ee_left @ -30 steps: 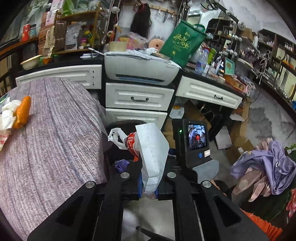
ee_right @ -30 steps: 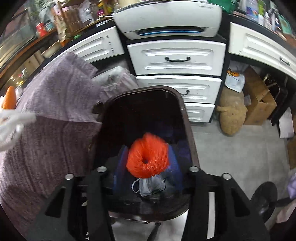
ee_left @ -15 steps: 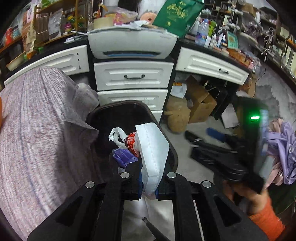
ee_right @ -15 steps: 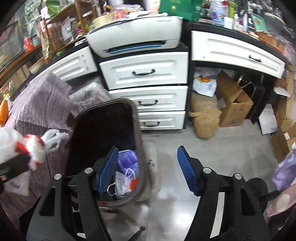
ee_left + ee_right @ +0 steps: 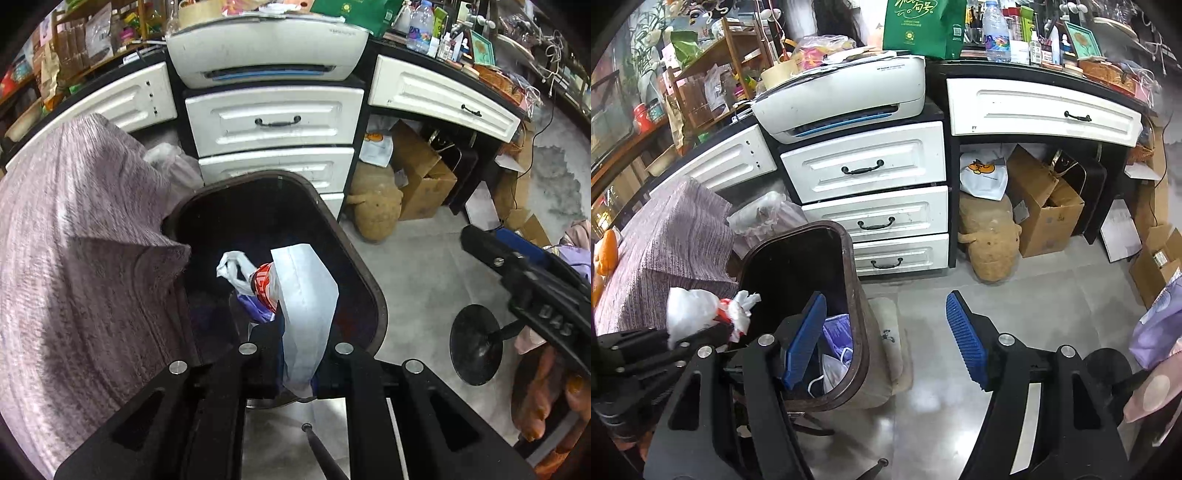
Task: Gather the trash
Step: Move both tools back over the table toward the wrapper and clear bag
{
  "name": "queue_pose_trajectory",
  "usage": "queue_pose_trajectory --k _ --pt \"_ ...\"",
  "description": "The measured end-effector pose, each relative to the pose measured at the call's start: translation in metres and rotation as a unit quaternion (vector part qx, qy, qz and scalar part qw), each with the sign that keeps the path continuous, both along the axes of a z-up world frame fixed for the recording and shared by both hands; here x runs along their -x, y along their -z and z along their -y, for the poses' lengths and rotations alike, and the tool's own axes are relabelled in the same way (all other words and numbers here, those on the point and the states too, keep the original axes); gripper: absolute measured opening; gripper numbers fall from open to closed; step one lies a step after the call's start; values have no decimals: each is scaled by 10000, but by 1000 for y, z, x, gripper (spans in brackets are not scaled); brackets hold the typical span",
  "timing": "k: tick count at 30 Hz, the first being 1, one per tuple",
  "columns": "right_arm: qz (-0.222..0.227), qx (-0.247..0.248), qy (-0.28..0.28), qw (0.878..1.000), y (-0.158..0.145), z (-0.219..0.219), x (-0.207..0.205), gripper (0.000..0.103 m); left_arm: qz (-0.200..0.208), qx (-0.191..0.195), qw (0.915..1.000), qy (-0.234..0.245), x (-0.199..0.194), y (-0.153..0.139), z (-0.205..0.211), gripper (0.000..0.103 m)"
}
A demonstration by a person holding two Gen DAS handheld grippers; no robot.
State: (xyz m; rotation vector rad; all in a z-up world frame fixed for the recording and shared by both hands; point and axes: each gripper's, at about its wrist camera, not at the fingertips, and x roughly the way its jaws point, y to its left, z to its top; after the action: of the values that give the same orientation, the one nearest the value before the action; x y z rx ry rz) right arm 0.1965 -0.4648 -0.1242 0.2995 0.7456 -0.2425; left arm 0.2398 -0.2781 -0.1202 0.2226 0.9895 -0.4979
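Observation:
My left gripper (image 5: 295, 363) is shut on a white paper bag (image 5: 306, 302) bundled with a red-and-white plastic bag (image 5: 258, 280). It holds them over the open mouth of a dark brown trash bin (image 5: 364, 280). The bundle (image 5: 698, 310) and the bin (image 5: 858, 291) also show in the right wrist view. My right gripper (image 5: 886, 339) is open and empty, beside and above the bin's right rim. Its blue left pad (image 5: 805, 339) overlaps the bin's opening. Purple and white trash (image 5: 836, 347) lies inside the bin.
A table under a purple-grey cloth (image 5: 74, 266) stands left of the bin. White drawers (image 5: 864, 170) and a printer (image 5: 842, 96) stand behind it. Cardboard boxes (image 5: 1041, 203), a tan plush toy (image 5: 990, 240) and a black stand base (image 5: 476, 343) sit on the grey floor.
My right gripper dropped the orange item into the bin, opened, and pulled back to the right. My left gripper moved the bag bundle from beside the table to over the bin.

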Motion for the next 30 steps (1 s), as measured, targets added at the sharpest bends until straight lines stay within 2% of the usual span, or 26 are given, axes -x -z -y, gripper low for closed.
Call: queue_pose_trajectory --k 1,2,3,4,5,8,11,18,23,27,30 --pt "-2 34 12 10000 0 0 1 69 -27 -9 10000 4 -1 2 1 21" --pt "-7 54 19 10000 0 0 2 70 -41 1 10000 17 -1 4 2 37" --pt "-18 50 31 10000 1 0 2 70 -32 19 10000 17 -2 5 1 47" --pt "-25 24 46 10000 2 2 3 70 1 34 10000 -6 -1 5 1 68" --pt "-32 2 63 10000 2 4 3 70 72 68 9999 -43 0 5 0 79" --pt "-37 -6 128 9999 2 8 5 72 58 141 9999 -55 1 6 0 85" --pt "-22 -31 162 9999 1 11 7 74 -34 198 9998 -18 5 6 -1 85" --pt "1 -53 197 9998 -1 12 6 75 154 521 9984 177 32 -18 -8 85" --pt "25 -4 58 10000 -8 3 6 75 583 611 9959 333 59 -45 -20 89" --pt "150 62 -154 9997 -19 -14 7 80 955 663 9929 266 75 -66 -37 94" --pt "301 54 -291 9991 -30 -27 8 81 1261 670 9895 239 87 -84 -53 96"
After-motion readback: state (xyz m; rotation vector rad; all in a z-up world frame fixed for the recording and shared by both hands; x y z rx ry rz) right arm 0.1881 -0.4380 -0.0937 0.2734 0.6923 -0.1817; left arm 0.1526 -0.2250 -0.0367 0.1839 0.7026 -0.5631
